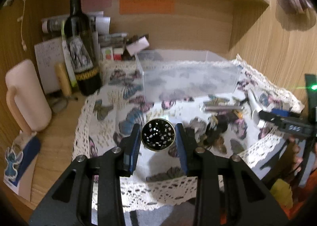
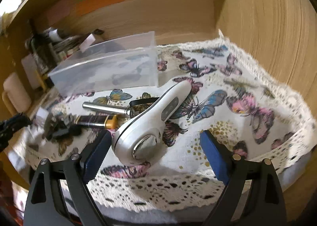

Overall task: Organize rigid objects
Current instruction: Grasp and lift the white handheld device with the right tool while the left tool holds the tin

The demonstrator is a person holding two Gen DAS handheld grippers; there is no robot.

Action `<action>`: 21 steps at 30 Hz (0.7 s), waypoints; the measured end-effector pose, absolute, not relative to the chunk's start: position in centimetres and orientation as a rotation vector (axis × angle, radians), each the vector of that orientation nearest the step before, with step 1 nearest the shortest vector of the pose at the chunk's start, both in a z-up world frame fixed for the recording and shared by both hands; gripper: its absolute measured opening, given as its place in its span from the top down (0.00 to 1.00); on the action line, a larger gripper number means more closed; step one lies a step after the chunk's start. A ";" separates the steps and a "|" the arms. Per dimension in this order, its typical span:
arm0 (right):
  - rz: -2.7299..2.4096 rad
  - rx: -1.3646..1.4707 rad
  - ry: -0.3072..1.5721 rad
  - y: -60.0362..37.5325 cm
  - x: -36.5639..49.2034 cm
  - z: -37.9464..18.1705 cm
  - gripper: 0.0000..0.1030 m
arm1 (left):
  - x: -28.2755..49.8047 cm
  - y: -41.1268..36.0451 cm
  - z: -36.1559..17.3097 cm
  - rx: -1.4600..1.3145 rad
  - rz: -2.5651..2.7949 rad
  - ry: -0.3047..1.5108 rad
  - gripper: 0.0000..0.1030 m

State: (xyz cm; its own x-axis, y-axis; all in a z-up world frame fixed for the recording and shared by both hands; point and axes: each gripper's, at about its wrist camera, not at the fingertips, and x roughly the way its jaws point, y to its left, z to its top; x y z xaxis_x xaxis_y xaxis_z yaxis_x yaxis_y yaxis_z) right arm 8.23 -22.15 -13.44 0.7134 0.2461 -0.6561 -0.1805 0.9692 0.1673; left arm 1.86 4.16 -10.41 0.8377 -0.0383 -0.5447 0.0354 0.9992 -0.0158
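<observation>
From the left wrist camera, the left claw (image 1: 158, 137) is closed around a round black tin (image 1: 158, 134) speckled with pale flecks and rimmed in gold, its blue pads touching the tin on either side. The tin looks lifted clear of the butterfly-print cloth (image 1: 111, 111) with lace edging that covers the wooden tabletop (image 1: 53, 144), though the blur makes that hard to be sure of. Beyond it stands a clear plastic box (image 1: 188, 75), and to the left of the box a dark wine bottle (image 1: 81, 47) and a pale pink mug (image 1: 27, 95). At the right edge, the right claw (image 1: 263, 119) sits at the head of a white handheld device (image 1: 253, 103), with a silver tube (image 1: 221, 108) lying near it.

From the right wrist camera, the right claw (image 2: 154, 146) is spread wide, its left pad just beside the round head of the white handheld device (image 2: 150, 123), the other pad well apart from it. The device lies on the cloth (image 2: 247, 91), its handle angled toward the clear plastic box (image 2: 107, 71). To its left lie the silver tube (image 2: 105, 108) and a dark lighter with a yellow end (image 2: 97, 121).
</observation>
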 end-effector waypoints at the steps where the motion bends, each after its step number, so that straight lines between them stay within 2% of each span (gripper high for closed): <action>1: 0.230 0.097 0.745 -22.0 8.4 -13.6 0.20 | 1.8 4.1 -10.1 -0.006 -0.042 0.564 0.67; 5: 0.186 0.066 0.750 -20.9 9.3 -14.4 0.29 | 1.8 3.7 -8.9 0.003 -0.052 0.521 0.67; 8: 0.142 0.017 0.729 -20.7 9.1 -14.7 0.45 | 2.0 3.4 -8.6 0.004 -0.067 0.512 0.67; 10: 0.120 -0.002 0.709 -21.0 8.7 -14.4 0.62 | 2.2 3.1 -8.5 0.010 -0.072 0.507 0.67; 12: 0.120 0.002 0.708 -21.6 8.3 -13.9 0.67 | 2.4 3.0 -8.3 0.012 -0.080 0.504 0.67; 21: 0.129 -0.056 0.590 -22.7 6.5 -8.7 0.67 | 3.4 2.5 -6.5 0.023 -0.090 0.470 0.67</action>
State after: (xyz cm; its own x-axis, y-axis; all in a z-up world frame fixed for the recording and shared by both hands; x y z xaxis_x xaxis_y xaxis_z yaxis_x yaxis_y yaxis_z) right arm 6.51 -22.69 -8.75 0.8234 0.1051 -0.5576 -0.1369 0.9905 -0.0154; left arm 3.45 2.48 -6.54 0.8875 -0.0812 -0.4537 0.0920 0.9958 0.0017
